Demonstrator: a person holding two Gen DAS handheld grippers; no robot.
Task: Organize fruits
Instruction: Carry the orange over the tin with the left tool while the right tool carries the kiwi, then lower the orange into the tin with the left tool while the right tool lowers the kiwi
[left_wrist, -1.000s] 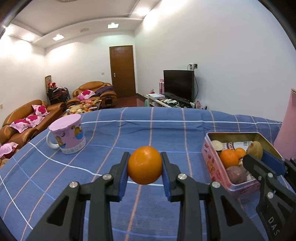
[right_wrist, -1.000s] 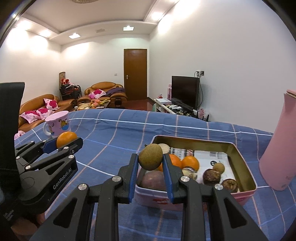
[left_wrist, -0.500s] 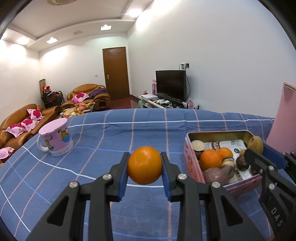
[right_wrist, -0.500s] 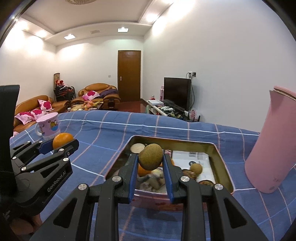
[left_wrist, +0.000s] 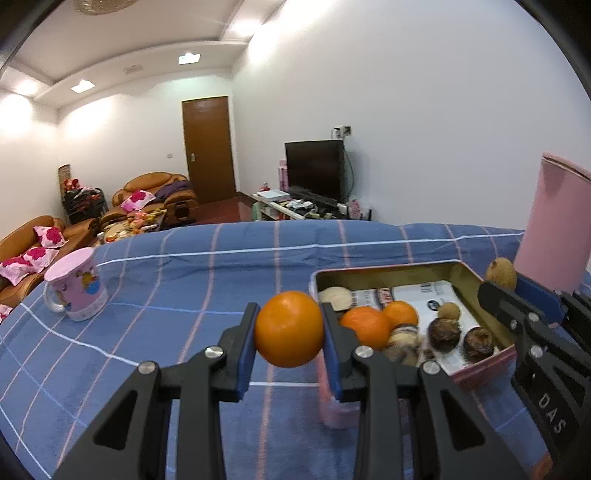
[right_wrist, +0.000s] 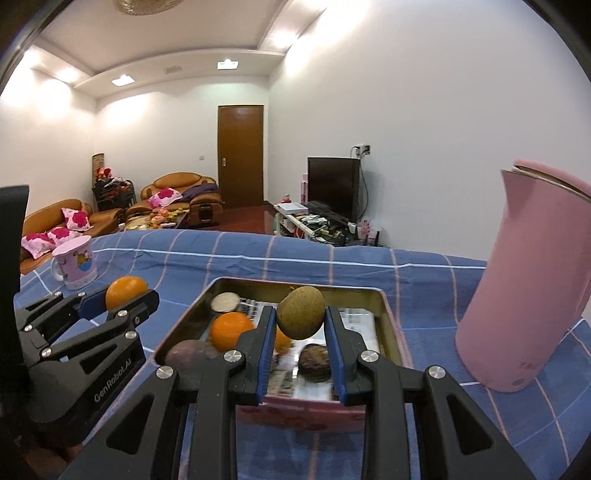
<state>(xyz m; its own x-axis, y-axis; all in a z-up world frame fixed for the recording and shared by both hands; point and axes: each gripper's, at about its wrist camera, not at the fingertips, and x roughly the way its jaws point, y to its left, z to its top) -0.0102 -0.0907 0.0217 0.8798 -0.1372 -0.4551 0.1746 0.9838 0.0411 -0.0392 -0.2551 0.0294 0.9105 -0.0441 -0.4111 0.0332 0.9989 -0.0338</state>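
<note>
My left gripper (left_wrist: 289, 328) is shut on an orange (left_wrist: 289, 329), held above the blue cloth just left of the tin's near left corner. My right gripper (right_wrist: 300, 318) is shut on a brown-green oval fruit (right_wrist: 301, 312), hanging over the near half of the tin (right_wrist: 390, 325). The open pink-sided tin (left_wrist: 388, 271) holds two oranges (left_wrist: 365, 326), a purple fruit (right_wrist: 190, 353), several small brown fruits (left_wrist: 444, 334) and a pale round disc (left_wrist: 335, 298) on printed paper. In the right wrist view the left gripper (right_wrist: 122, 299) shows at the left with its orange (right_wrist: 125, 291).
A pink cartoon mug (left_wrist: 75, 288) stands on the checked blue cloth (left_wrist: 207, 273) at the far left. A tall pink jug (right_wrist: 532, 280) stands just right of the tin. Sofas, a door and a television lie beyond the table's far edge.
Both grippers have moved to the right across the table with their fruits. The tin now sits closer to the left gripper and under the right one; the pink jug has come further into view.
</note>
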